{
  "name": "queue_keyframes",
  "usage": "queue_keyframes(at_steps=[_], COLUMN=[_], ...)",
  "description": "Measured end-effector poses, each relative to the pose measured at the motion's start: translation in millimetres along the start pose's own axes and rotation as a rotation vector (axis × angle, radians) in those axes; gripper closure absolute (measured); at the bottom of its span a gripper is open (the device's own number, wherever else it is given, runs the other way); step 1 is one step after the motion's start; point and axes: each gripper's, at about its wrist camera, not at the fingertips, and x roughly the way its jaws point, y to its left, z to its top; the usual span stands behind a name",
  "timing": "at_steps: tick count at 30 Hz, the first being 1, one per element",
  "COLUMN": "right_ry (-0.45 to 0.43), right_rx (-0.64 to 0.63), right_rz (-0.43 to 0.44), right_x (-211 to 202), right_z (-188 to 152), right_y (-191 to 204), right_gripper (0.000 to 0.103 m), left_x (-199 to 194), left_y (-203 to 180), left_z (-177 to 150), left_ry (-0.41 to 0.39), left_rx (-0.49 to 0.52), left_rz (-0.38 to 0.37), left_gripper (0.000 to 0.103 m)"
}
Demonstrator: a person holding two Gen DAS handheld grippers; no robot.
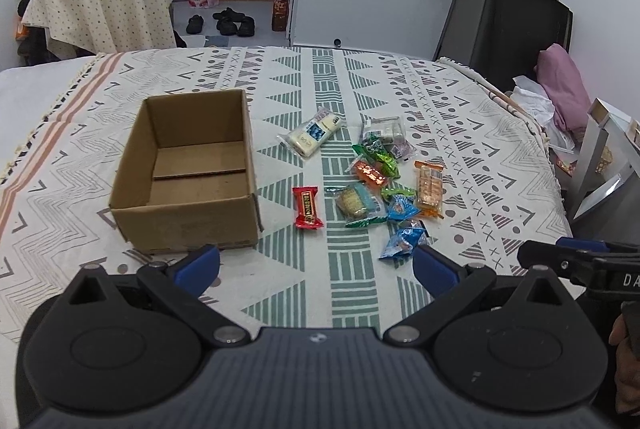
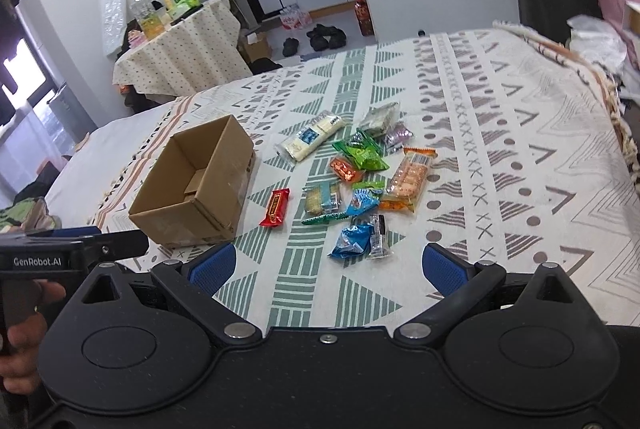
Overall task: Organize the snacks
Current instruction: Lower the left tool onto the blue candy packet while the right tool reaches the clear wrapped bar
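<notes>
**One empty carton, a scatter of wrapped snacks, two grippers spread wide**

One open brown cardboard box [image 1: 184, 173] sits on the patterned cream-and-green bedspread [image 1: 460, 133], its inside bare apart from a loose cardboard flap on the floor. To its right lie the snacks, all outside the box. Counted singly: one red wrapped bar [image 1: 307, 208] nearest the box, standing apart from the rest; one long white pack with a blue label [image 1: 312, 133] farther back; one clear-wrapped cracker pack with teal ends [image 1: 354, 204]; one orange-edged biscuit pack [image 1: 429, 189]; one small orange packet [image 1: 370, 173]; one green packet [image 1: 378, 153]; and two blue packets [image 1: 402, 243], one behind the other. A clear pack and a purplish packet lie at the far end of the cluster, overlapping, so the total is roughly ten.

The left gripper [image 1: 316, 269] hovers above the bedspread just in front of the box, its two blue-padded fingers wide apart and holding nothing. The right gripper [image 2: 330, 267] hovers near the closest blue packet, its fingers likewise spread and empty.
</notes>
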Motion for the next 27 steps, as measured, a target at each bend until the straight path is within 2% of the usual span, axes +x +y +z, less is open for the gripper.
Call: queue_keyframes(at_steps=[11, 13, 18, 20, 27], right_ry=[0.049, 0.061, 0.08, 0.08, 0.099], right_rx=[0.088, 0.114, 0.171, 0.189, 0.246], right_rz=[-0.033, -0.035, -0.024, -0.045, -0.072], right_x=[29, 34, 42, 46, 70], right_z=[13, 16, 18, 21, 26], right_y=[-18, -23, -35, -39, -51], right_gripper=[0.014, 0.021, 0.024, 0.024, 0.036], left_x=[40, 47, 69, 76, 104], left_y=[-15, -17, -25, -27, -35], left_z=[7, 7, 7, 8, 9], left_ry=[0.03, 0.037, 0.069, 0.075, 0.107], left_rx=[-0.021, -0.025, -0.029, -0.035, -0.064], left_rz=[-0.063, -0.073, -0.089, -0.091, -0.095], left_gripper=[0.003, 0.004, 0.01, 0.012, 0.023])
